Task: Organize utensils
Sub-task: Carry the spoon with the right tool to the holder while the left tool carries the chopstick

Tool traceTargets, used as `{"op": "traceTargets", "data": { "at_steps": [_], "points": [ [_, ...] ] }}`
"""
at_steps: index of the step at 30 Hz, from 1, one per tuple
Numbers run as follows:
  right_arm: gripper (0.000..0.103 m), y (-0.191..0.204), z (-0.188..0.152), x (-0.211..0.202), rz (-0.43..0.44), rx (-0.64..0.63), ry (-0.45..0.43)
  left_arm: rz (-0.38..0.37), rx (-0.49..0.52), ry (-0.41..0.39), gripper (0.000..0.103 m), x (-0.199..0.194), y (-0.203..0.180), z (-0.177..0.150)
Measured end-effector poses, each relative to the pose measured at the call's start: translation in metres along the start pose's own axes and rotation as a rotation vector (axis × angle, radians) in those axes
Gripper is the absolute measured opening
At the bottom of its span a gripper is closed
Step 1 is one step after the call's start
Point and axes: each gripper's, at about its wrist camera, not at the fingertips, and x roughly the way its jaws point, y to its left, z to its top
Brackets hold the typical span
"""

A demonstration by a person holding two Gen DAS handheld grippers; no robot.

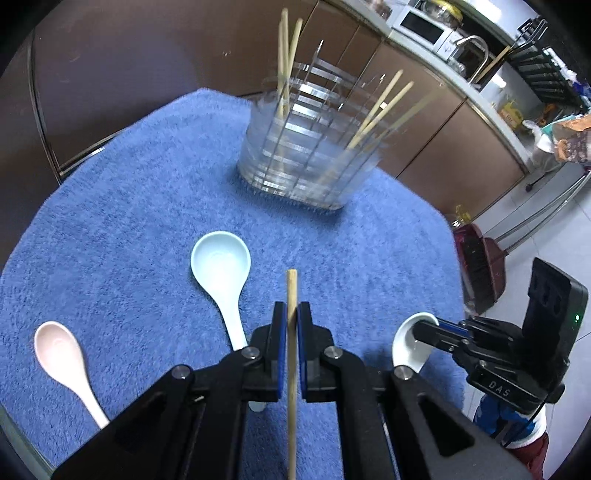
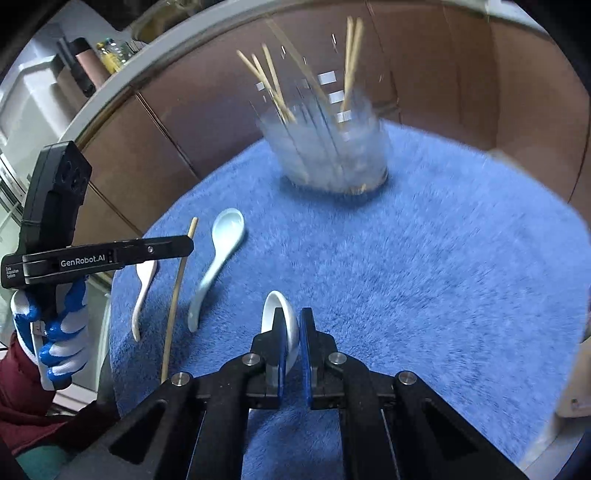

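My left gripper (image 1: 292, 314) is shut on a wooden chopstick (image 1: 291, 288) and holds it above the blue towel (image 1: 147, 192). My right gripper (image 2: 291, 325) is shut on a white ceramic spoon (image 2: 286, 314); in the left wrist view the spoon (image 1: 408, 341) shows at the right. A clear slotted utensil holder (image 1: 306, 147) with several chopsticks stands at the towel's far side; it also shows in the right wrist view (image 2: 328, 151). A pale blue spoon (image 1: 221, 273) and a pink spoon (image 1: 61, 356) lie on the towel left of my left gripper.
Brown cabinets (image 1: 424, 122) and a counter with a microwave (image 1: 424, 26) run behind the table. A broom and dustpan (image 1: 480, 266) stand on the floor at the right. The towel's right half (image 2: 443, 277) is bare.
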Motion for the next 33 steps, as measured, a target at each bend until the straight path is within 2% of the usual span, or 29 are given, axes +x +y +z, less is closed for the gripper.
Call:
{"op": "traceTargets", "data": {
  "at_steps": [9,14,25,30,33],
  "points": [
    [0.007,0.040,-0.001,-0.051,-0.093,-0.046,-0.161,0.006,0.047,-0.135,0.005,-0.058,-0.018,-0.015],
    [0.007,0.051,-0.008,-0.073,-0.127,-0.045,-0.212,0.009,0.079,-0.202,0.005,-0.086,-0.028,-0.026],
    [0.007,0.075,-0.019,-0.108,-0.207,-0.052,-0.295,-0.008,0.108,-0.263,0.005,-0.118,-0.038,-0.042],
    [0.007,0.084,-0.003,-0.125,-0.263,-0.071,-0.360,-0.017,0.110,-0.305,0.005,-0.134,-0.040,-0.024],
    [0.007,0.091,0.023,-0.137,-0.296,-0.097,-0.432,-0.010,0.119,-0.369,0.005,-0.151,-0.044,0.008]
  ]
}}
